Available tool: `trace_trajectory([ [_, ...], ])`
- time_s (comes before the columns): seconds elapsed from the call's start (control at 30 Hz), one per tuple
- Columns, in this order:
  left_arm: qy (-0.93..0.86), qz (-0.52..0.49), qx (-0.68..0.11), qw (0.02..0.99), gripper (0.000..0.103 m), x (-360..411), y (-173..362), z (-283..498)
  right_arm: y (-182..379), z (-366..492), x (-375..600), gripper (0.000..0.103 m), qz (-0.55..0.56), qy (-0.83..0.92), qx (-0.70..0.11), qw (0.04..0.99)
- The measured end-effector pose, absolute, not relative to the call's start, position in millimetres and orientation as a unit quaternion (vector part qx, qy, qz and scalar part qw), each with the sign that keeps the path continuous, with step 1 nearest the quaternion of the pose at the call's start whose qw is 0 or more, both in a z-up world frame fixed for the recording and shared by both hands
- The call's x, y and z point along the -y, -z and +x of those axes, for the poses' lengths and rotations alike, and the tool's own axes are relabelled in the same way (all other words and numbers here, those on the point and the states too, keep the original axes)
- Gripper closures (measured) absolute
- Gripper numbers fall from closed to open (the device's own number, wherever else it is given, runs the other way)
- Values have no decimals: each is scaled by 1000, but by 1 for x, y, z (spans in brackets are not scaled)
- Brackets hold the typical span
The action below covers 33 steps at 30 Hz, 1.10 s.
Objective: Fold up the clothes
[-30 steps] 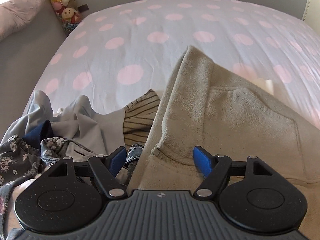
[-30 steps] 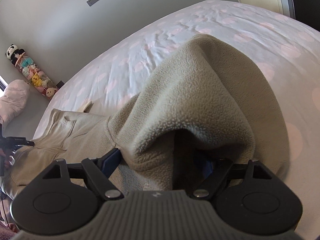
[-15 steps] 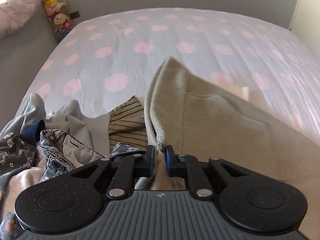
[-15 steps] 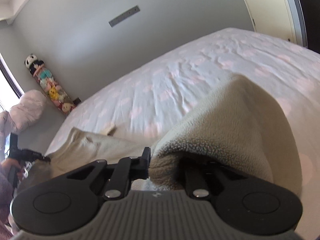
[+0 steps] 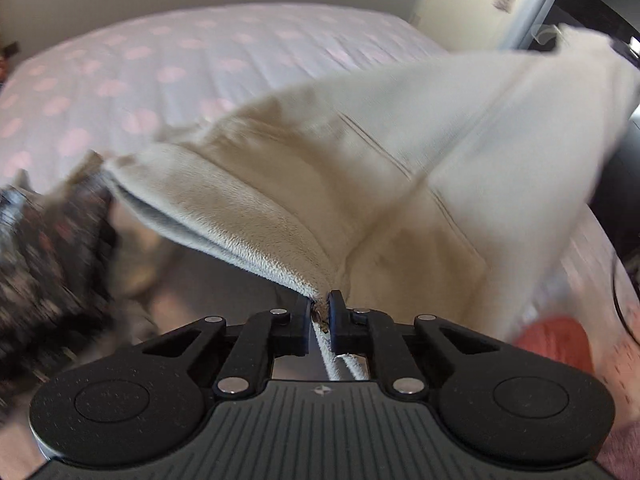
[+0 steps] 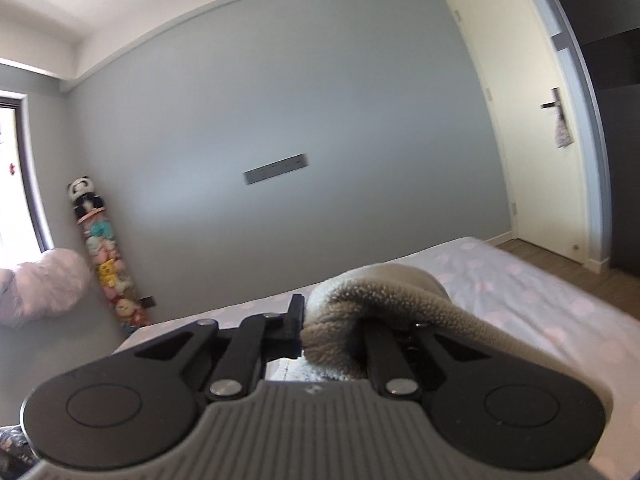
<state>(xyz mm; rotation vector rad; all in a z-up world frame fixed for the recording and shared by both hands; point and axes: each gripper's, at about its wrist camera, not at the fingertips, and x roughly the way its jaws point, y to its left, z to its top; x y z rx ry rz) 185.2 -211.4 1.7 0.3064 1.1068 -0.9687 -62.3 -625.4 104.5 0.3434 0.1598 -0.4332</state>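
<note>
With each hand-held gripper, left (image 5: 319,312) and right (image 6: 332,330), clenched on the beige fleece (image 5: 360,168) raised off the bed (image 5: 160,60), the lift-and-spread step appears underway; laying it flat comes next.

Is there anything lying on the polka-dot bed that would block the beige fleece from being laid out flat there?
Nothing visible does. Both the left gripper and the right gripper are shut on the beige fleece, and the bed beyond it looks bare. The clothes pile sits off to the left.
</note>
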Motion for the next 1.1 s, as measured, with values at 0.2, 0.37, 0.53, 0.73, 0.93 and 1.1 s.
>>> trace_trajectory([
  [0.2, 436, 167, -534, 705, 86, 208, 29, 167, -45, -78, 638, 91, 212, 244, -162, 932],
  [0.37, 395, 161, -507, 749, 65, 192, 21, 197, -2, -103, 647, 91, 239, 282, -176, 912],
  [0.53, 348, 185, -478, 785, 53, 204, 29, 238, 19, -110, 651, 87, 249, 299, -179, 904],
  [0.73, 317, 194, -469, 801, 53, 236, 64, 302, 28, -99, 634, 75, 205, 294, -197, 913],
  [0.93, 305, 196, -480, 799, 52, 269, 107, 355, 37, -90, 631, 69, 185, 297, -207, 913],
  [1.1, 293, 186, -505, 790, 49, 286, 150, 388, 43, -84, 632, 68, 178, 310, -223, 907],
])
